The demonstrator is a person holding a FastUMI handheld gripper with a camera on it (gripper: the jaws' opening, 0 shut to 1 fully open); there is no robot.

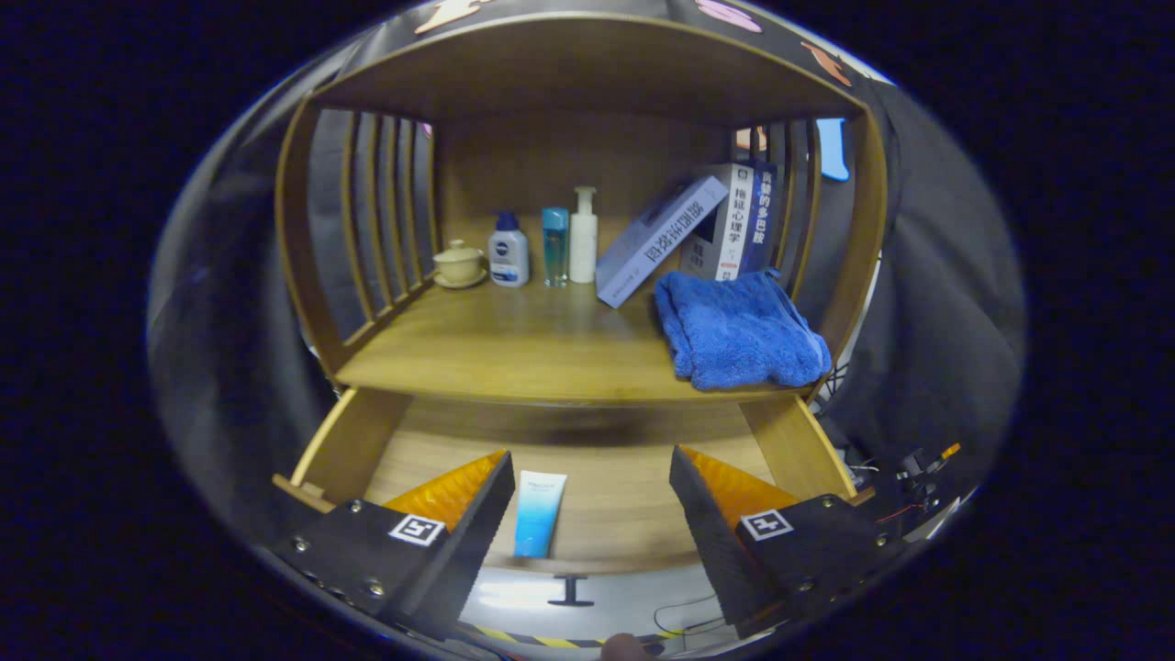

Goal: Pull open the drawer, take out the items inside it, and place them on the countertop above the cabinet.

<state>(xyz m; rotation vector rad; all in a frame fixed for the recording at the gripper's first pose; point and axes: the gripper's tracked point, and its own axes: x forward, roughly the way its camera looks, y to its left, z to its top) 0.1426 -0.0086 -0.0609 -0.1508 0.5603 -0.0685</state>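
The wooden drawer (353, 441) under the countertop stands pulled out. A blue and white tube (538, 514) lies flat on its floor, close to the front wall and nearer my left finger. My gripper (587, 500) hangs open above the drawer, the tube showing in the gap between the fingers and below them. A folded blue towel (739, 330) rests on the right front part of the countertop (514, 353). The drawer's dark handle (571, 590) shows on its pale front, below the fingers.
At the back of the countertop stand a small lidded cup (458, 263), three bottles (542, 246) and leaning books (698, 234). Slatted wooden side walls (372, 220) and a top board enclose the shelf. Cables (909, 473) lie to the right of the drawer.
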